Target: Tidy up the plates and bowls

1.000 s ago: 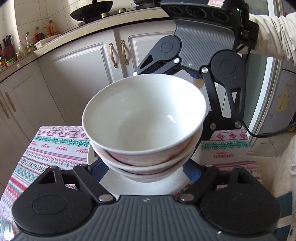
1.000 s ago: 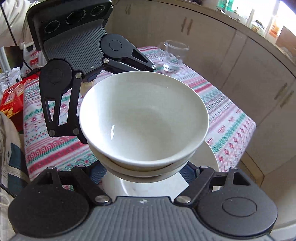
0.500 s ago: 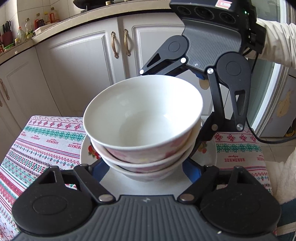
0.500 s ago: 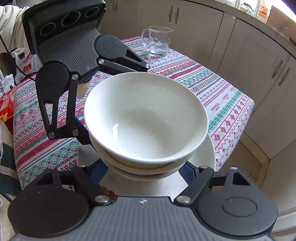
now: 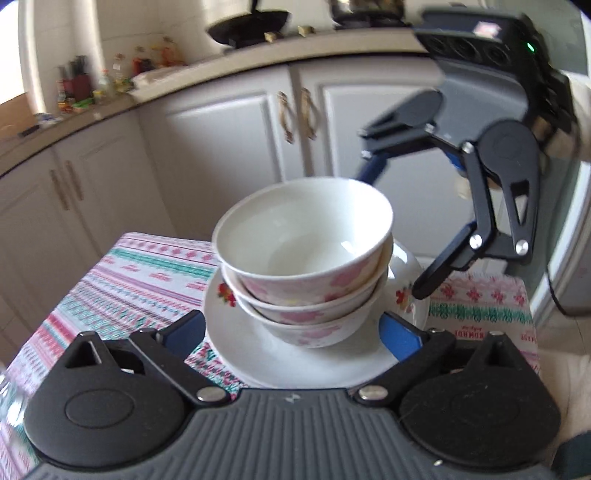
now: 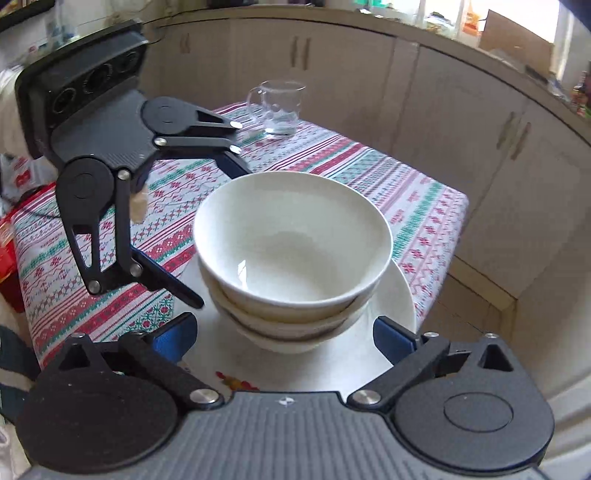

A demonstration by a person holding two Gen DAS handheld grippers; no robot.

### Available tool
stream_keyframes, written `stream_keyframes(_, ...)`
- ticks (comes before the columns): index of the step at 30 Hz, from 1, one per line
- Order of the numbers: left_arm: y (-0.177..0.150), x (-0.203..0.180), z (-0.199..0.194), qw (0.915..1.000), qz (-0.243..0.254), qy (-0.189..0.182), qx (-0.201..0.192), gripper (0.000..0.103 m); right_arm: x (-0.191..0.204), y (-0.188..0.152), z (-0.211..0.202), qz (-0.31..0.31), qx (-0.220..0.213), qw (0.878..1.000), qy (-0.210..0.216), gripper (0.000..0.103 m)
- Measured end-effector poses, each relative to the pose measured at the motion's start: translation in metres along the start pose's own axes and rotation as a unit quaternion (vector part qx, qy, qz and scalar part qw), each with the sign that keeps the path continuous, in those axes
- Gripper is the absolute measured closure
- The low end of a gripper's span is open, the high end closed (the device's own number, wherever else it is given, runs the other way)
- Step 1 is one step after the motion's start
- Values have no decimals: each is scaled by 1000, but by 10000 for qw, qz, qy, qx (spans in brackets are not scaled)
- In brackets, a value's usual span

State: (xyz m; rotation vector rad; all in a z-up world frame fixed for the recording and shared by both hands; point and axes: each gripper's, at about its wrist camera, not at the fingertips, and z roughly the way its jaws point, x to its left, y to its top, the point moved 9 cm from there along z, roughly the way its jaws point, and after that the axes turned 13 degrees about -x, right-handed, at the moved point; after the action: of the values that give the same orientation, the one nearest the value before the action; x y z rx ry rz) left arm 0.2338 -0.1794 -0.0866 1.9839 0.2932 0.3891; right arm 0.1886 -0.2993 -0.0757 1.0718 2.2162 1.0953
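Three nested white bowls with pink flowers stand on stacked white plates on the patterned tablecloth. My left gripper faces the stack; its jaws are opening, its blue pads wide apart on either side of the plates' near rim and not pressing. Opposite hangs my right gripper, its fingers spread. In the right wrist view the bowls and plates lie between the right gripper's opening jaws, clear of its pads. The left gripper stands spread at the left.
A clear glass mug stands at the table's far corner. The table's edge runs just right of the plates. White cabinets surround the table. A black wok sits on the counter. A red box lies at the left.
Both grippers have opened wide and let go of the plates' rim. They have drawn back a little, and the stack now rests on the tablecloth.
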Motion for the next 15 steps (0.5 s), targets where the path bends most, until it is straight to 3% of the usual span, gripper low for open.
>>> stream_keyframes(3, 10, -2, -30, 9966, -440, 607, -329, 1, 7, 1, -18, 426, -42, 9963, -750, 0)
stream_keyframes(6, 19, -10, -57, 9879, -791, 1186, -612, 1, 14, 3, -39, 1081, -278, 9827, -1475, 0)
stream_keyframes(8, 24, -16, -77, 9767, -879, 1822, -711, 1, 20, 3, -51, 1540, -428, 9674, -1963, 0)
stream_keyframes(11, 26, -21, -100, 9564, -949, 2727, -447, 1, 38, 0, -67, 2083, -613, 9464, -2393, 0)
stream_keyframes(13, 25, -28, -115, 9485, -1140, 2924, -428, 1, 51, -1, -73, 2342, -697, 9360, -2534, 0)
stream_keyframes(15, 24, -35, -129, 9466, -1480, 2818, -510, 1, 63, -3, -78, 2420, -711, 9303, -2663, 0)
